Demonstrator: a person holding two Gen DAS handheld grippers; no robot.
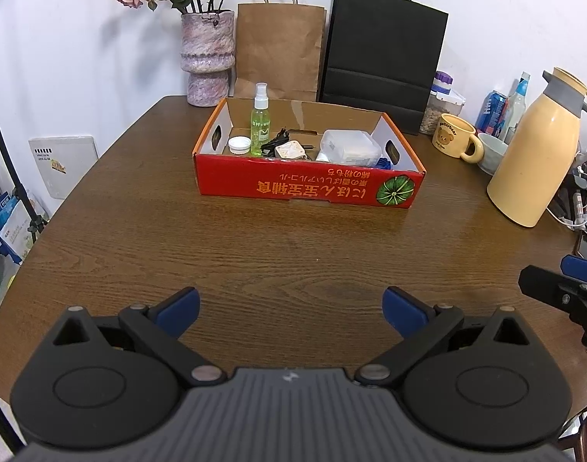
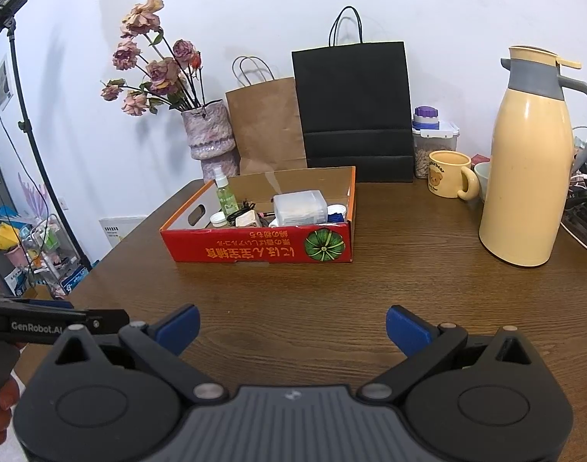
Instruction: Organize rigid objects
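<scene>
Left wrist view: my left gripper [image 1: 291,313] is spread wide and empty over bare table [image 1: 255,250]. My right gripper [image 2: 292,329] is likewise released, holding nothing. The red box [image 1: 308,186] sits well ahead mid-table, with a spray bottle [image 1: 260,125], charger [image 1: 289,150] and white cap [image 1: 239,144] inside. A jug [image 2: 524,177] stands near the right edge.

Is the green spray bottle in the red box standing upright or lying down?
Upright. The green spray bottle stands in the red box with its white nozzle on top, rising above the box's front wall in both views.
</scene>
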